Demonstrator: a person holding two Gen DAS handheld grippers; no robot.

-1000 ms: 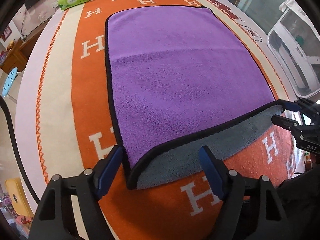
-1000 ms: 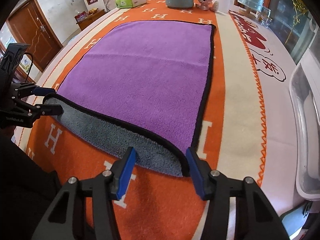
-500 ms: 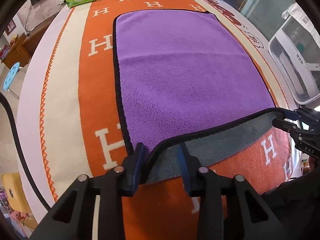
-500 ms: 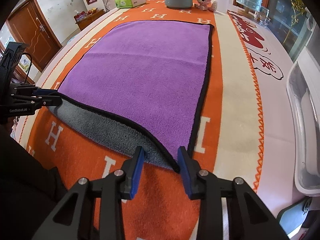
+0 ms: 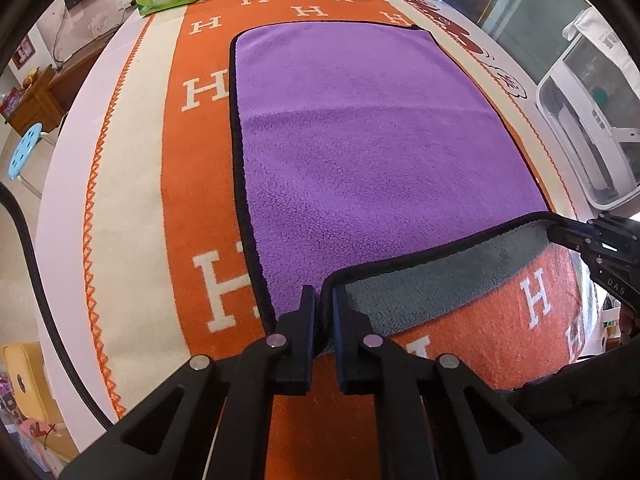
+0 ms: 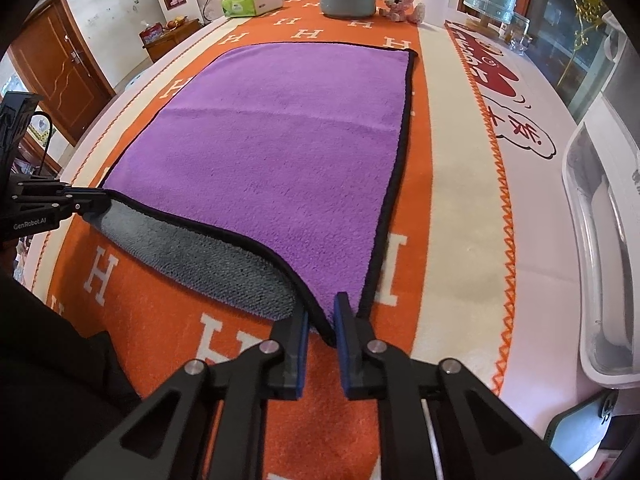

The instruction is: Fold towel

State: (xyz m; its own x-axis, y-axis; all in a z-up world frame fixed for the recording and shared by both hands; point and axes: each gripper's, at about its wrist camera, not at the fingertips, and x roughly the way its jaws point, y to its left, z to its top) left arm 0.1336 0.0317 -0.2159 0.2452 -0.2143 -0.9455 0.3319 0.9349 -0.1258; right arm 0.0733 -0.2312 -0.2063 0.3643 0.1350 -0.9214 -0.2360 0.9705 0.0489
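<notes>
On the tabletop (image 5: 132, 184) the towel (image 5: 360, 140) is lying flat, purple up, near edge lifting. Both grippers, spread a second ago, are now pinching its near corners: left gripper (image 5: 325, 312), right gripper (image 6: 322, 320). Folding is probably starting.

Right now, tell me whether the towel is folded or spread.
Spread, not folded: the towel lies flat, purple side up; only its near edge is lifted, pinched by the left gripper and right gripper.

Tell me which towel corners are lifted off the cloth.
The two near corners of the towel, pinched by the left gripper and right gripper, grey underside showing; far corners lie flat.
</notes>
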